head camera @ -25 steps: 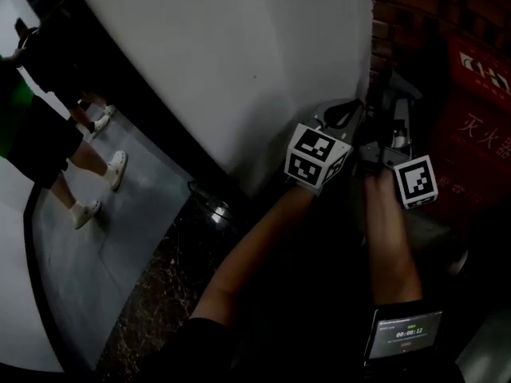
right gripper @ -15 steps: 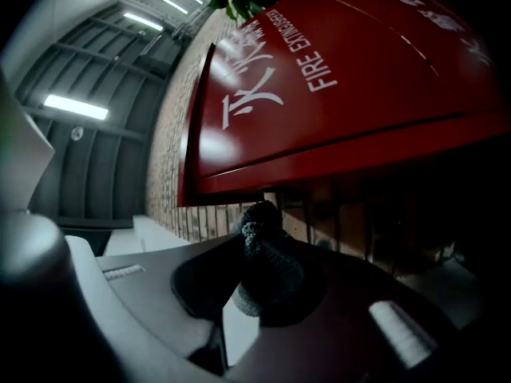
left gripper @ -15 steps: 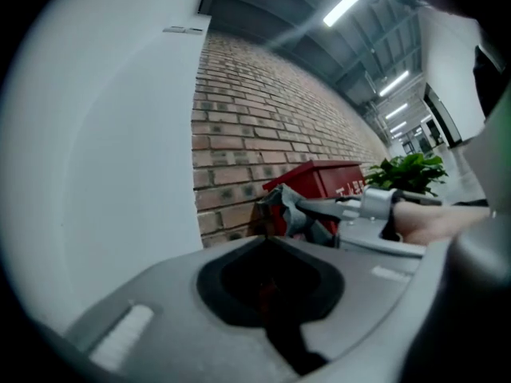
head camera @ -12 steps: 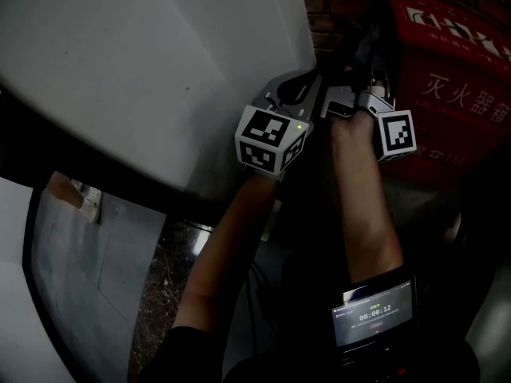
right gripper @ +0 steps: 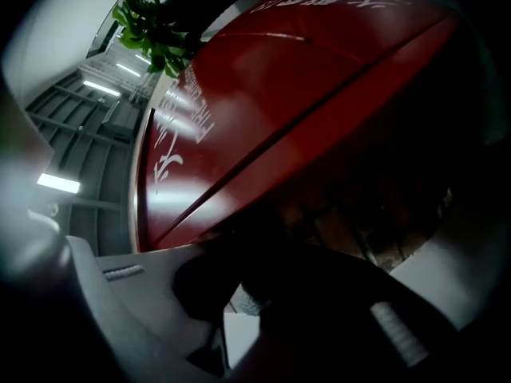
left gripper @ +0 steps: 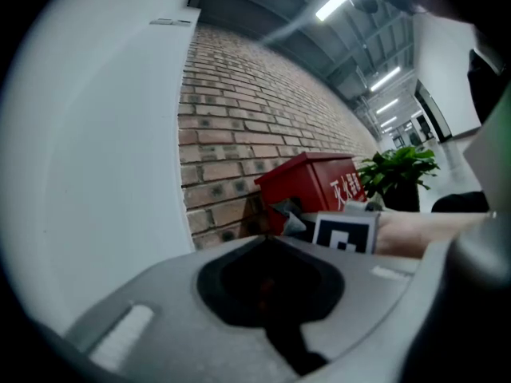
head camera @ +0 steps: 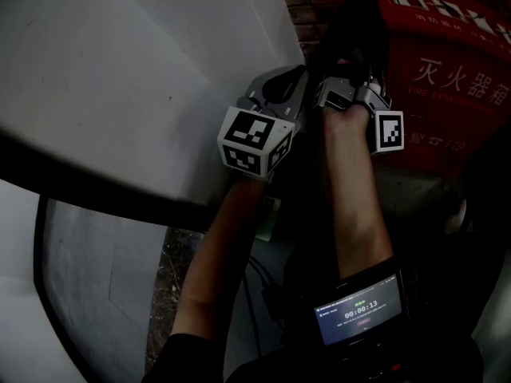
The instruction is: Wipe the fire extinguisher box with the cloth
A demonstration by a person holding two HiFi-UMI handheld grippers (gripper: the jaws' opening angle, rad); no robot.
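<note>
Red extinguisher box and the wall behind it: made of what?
Red fire extinguisher box: likely painted sheet metal, glossy; lights reflect off its flat panels. Brick wall behind it: bare brown brick, matte, mortar joints visible. Dark cloth in the right tool: too dark to judge.

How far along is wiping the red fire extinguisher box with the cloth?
Done: nothing shows as wiped yet. In hand: the right gripper clamps a dark cloth right beside the red metal fire extinguisher box; the left gripper is shut and empty. Left: the wiping itself, seemingly all of it.
</note>
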